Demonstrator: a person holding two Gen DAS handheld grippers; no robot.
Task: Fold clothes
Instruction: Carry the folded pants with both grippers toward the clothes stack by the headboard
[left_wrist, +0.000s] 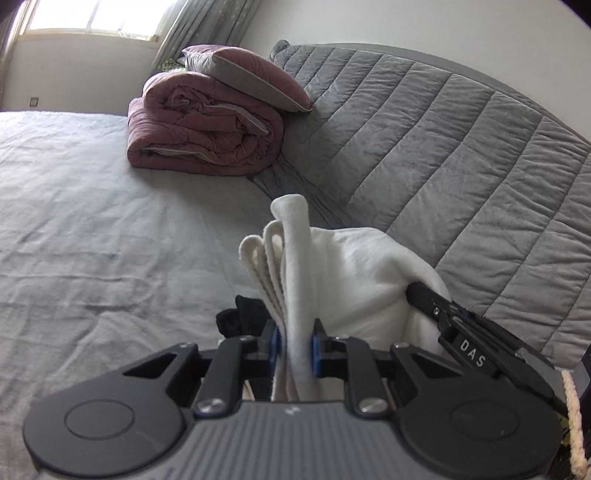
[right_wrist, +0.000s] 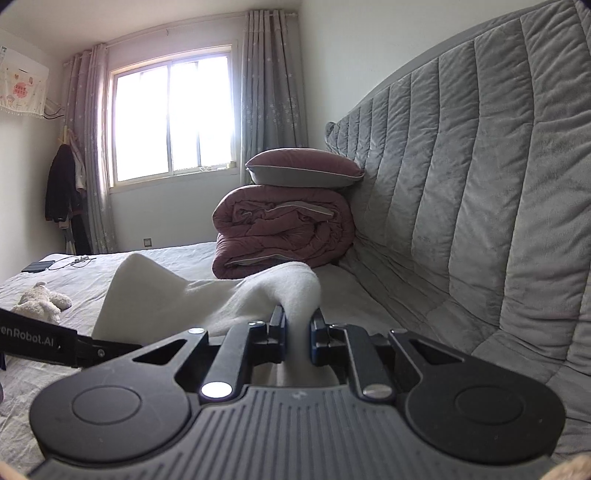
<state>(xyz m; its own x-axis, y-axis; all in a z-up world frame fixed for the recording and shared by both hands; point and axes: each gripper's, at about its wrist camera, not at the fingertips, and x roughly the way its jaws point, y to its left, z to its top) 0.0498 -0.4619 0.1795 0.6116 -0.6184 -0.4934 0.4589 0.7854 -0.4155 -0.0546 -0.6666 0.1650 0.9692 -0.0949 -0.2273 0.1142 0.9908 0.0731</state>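
I have both tongs clamped on the white garment (left_wrist: 343, 280): left tongs (left_wrist: 295, 343) pinch several stacked layers, right tongs (right_wrist: 297, 328) a bunched edge, lifted over the bed (left_wrist: 92, 206) (partly folded, I judge); laying down remains

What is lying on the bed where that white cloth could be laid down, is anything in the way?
Nothing visible blocks it. Both grippers, left and right, already pinch the white garment. The grey sheet ahead is bare; the folded maroon quilt sits far back by the headboard, and the plush toy lies off to the side.
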